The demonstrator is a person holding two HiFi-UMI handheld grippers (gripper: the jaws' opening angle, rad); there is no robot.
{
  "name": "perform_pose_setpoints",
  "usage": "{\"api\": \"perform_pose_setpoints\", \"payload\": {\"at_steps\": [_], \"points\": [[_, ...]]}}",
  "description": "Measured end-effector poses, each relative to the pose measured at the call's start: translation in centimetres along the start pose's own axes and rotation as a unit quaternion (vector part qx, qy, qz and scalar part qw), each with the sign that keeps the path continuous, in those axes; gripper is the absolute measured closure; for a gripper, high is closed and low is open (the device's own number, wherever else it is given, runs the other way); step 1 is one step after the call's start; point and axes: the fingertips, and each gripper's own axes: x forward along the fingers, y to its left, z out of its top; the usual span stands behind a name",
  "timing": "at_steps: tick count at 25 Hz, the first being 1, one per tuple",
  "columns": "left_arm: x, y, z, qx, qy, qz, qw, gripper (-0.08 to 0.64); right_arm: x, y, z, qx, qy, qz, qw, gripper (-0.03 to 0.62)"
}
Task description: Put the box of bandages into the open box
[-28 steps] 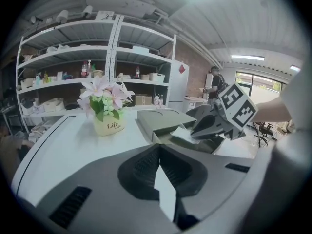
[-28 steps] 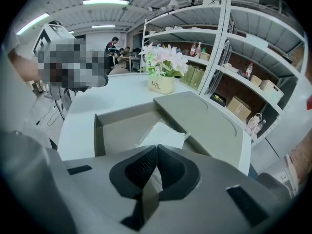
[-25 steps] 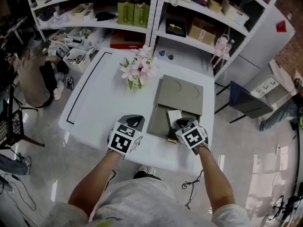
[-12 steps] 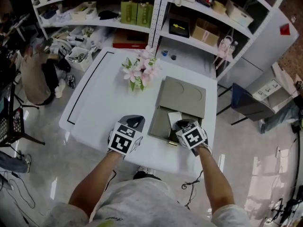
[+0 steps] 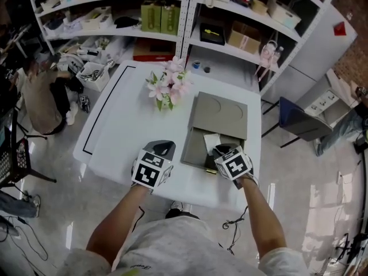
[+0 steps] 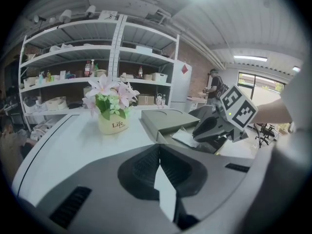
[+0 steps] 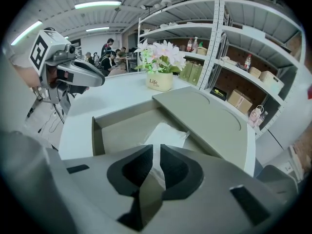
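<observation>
A white box of bandages (image 5: pixel 211 141) lies inside the open grey-green box (image 5: pixel 190 148) on the white table (image 5: pixel 126 125). In the right gripper view the box of bandages (image 7: pixel 165 134) rests on the open box's floor (image 7: pixel 122 130), just past my jaws. My right gripper (image 5: pixel 221 150) hovers over the open box's near edge, jaws shut with nothing between them (image 7: pixel 157 150). My left gripper (image 5: pixel 163 149) is to the left of the open box, over bare table, shut and empty (image 6: pixel 159 150). The box's lid (image 5: pixel 219 115) lies flat behind it.
A pot of pink flowers (image 5: pixel 168 85) stands on the table left of the lid. White shelves (image 5: pixel 190 22) with boxes run behind the table. A person (image 5: pixel 40 91) crouches on the floor at the left. A dark chair (image 5: pixel 302 125) stands to the right.
</observation>
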Motion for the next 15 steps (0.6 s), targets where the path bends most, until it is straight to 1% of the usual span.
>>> {"api": "perform_pose_setpoints", "payload": {"at_steps": [9,15], "points": [[-1.9,-0.1,0.3,0.010,-0.010,-0.004,0.9999,0.554,-3.2,0.5,1.1,0.029,-0.036,-0.029,0.998,0.540],[-3.3,-0.5,0.7,0.017,-0.020,-0.010,0.9996,0.555,-6.1,1.5,2.0,0.050,-0.074,-0.052,0.995,0.541]]}}
